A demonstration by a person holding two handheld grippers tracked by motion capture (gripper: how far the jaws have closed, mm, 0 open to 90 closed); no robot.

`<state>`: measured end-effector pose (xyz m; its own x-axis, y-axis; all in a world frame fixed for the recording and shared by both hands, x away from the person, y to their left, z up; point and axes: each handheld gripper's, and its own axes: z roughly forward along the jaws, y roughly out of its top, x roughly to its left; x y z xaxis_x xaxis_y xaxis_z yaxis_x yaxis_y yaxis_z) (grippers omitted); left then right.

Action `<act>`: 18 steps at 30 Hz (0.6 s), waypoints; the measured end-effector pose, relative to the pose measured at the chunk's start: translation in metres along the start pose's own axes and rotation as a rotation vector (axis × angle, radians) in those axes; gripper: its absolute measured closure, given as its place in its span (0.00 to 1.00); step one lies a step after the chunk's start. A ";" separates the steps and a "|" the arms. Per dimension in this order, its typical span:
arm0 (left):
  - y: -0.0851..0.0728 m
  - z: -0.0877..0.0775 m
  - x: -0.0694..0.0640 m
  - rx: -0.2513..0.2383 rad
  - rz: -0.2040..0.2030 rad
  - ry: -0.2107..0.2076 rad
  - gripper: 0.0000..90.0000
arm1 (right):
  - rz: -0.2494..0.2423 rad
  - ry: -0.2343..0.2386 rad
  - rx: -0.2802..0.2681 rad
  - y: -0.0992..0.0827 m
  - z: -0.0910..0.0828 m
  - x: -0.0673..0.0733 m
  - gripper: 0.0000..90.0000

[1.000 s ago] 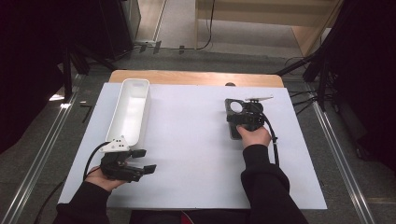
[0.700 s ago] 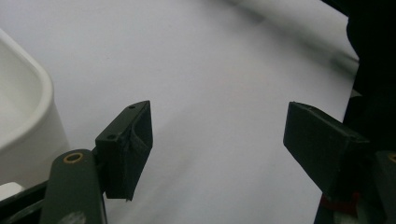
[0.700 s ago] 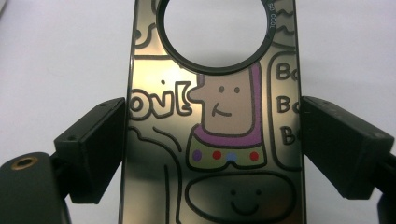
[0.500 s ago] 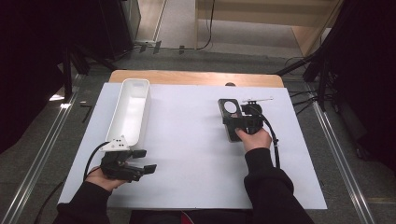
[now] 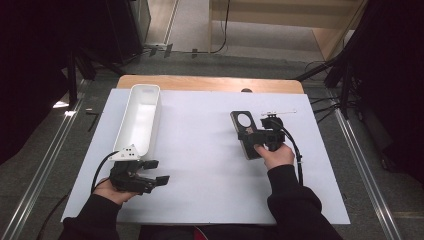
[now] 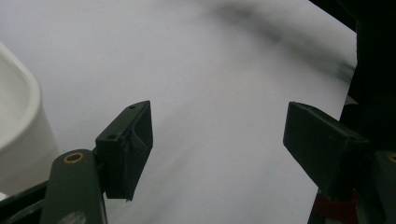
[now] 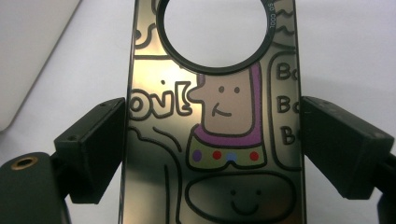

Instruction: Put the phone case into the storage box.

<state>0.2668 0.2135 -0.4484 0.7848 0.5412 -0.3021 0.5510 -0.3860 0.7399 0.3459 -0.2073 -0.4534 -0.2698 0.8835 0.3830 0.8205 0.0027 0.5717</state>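
Observation:
A dark, glossy phone case (image 5: 242, 121) with cartoon drawings and a round hole near its far end lies right of centre on the white sheet (image 5: 200, 165). My right gripper (image 5: 253, 136) is shut on it. In the right gripper view both pads press the long edges of the phone case (image 7: 215, 121), and the right gripper (image 7: 214, 144) straddles its middle. My left gripper (image 5: 159, 173) rests at the near left, held in a hand, with its jaws wide apart. Bare white sheet lies between the jaws of the left gripper (image 6: 218, 140).
A long white tray (image 5: 131, 109) stands along the left side, its near end just beyond the left gripper; its rounded corner shows as the tray (image 6: 18, 116) in the left gripper view. A wooden table edge (image 5: 210, 83) runs along the far side of the sheet.
My right gripper has carried the phone case a little to the left and nearer to the person. The left gripper has stayed where it was.

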 end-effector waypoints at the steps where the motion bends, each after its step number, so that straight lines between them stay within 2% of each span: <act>1: 0.001 0.000 0.000 0.005 -0.001 -0.003 0.27 | -0.002 0.009 -0.003 -0.001 0.000 0.001 0.12; 4: 0.002 0.001 -0.002 0.009 -0.002 0.000 0.27 | -0.011 0.023 -0.004 -0.001 0.000 0.003 0.12; 9: 0.006 0.003 -0.005 0.012 -0.007 -0.017 0.27 | -0.016 0.052 -0.005 -0.001 0.000 0.005 0.12; 13: 0.010 0.007 -0.008 0.020 -0.011 -0.036 0.27 | -0.030 0.056 -0.004 -0.002 0.001 0.006 0.12; 18: 0.017 0.012 -0.012 0.029 -0.014 -0.042 0.27 | -0.030 0.087 0.011 -0.006 0.002 0.010 0.12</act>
<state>0.2698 0.1914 -0.4398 0.7877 0.5151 -0.3378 0.5696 -0.4002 0.7179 0.3394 -0.1977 -0.4539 -0.3365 0.8387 0.4282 0.8167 0.0336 0.5761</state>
